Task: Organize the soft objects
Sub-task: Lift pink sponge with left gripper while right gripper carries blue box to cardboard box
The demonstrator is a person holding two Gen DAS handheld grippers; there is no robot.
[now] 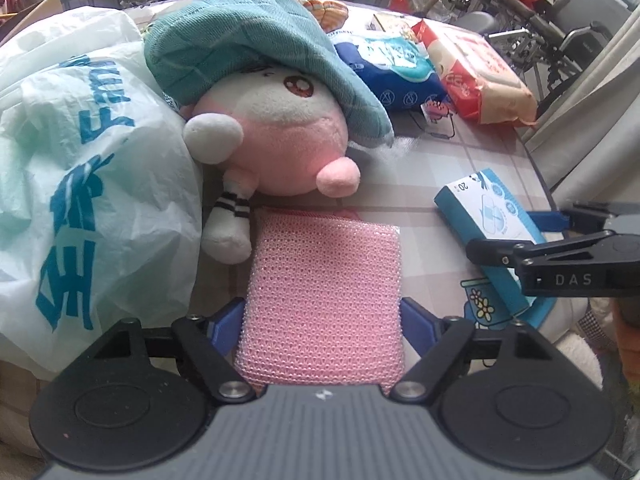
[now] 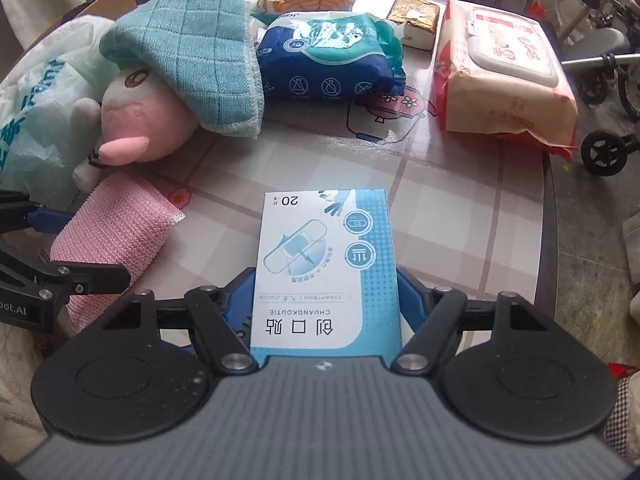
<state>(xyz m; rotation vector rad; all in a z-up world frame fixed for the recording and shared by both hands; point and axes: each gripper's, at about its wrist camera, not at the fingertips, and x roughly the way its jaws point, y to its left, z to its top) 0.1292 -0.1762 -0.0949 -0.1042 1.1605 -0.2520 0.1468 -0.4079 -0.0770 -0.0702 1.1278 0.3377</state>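
Left gripper (image 1: 322,316): blue fingers pinch the pink sponge (image 1: 320,300), a flat square with knobbly mesh, at 6 o'clock on the table (image 1: 420,184).
Right gripper (image 2: 326,300): blue fingers clamp the plaster box (image 2: 326,264), smooth printed card, at 6 o'clock.
Plush toy (image 1: 276,136): round, pink and white fleece, at 11 o'clock of the sponge.
Teal cloth (image 1: 256,52): waffle-knit, draped over the plush.
Plastic bag (image 1: 80,184): crinkled white, at 9 o'clock.

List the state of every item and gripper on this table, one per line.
left gripper: closed on the pink sponge
right gripper: closed on the bandage box
plush toy: lying down, teal cloth draped over it
blue tissue pack: torn open
wipes pack: lid shut
plastic bag: stuffed, crumpled
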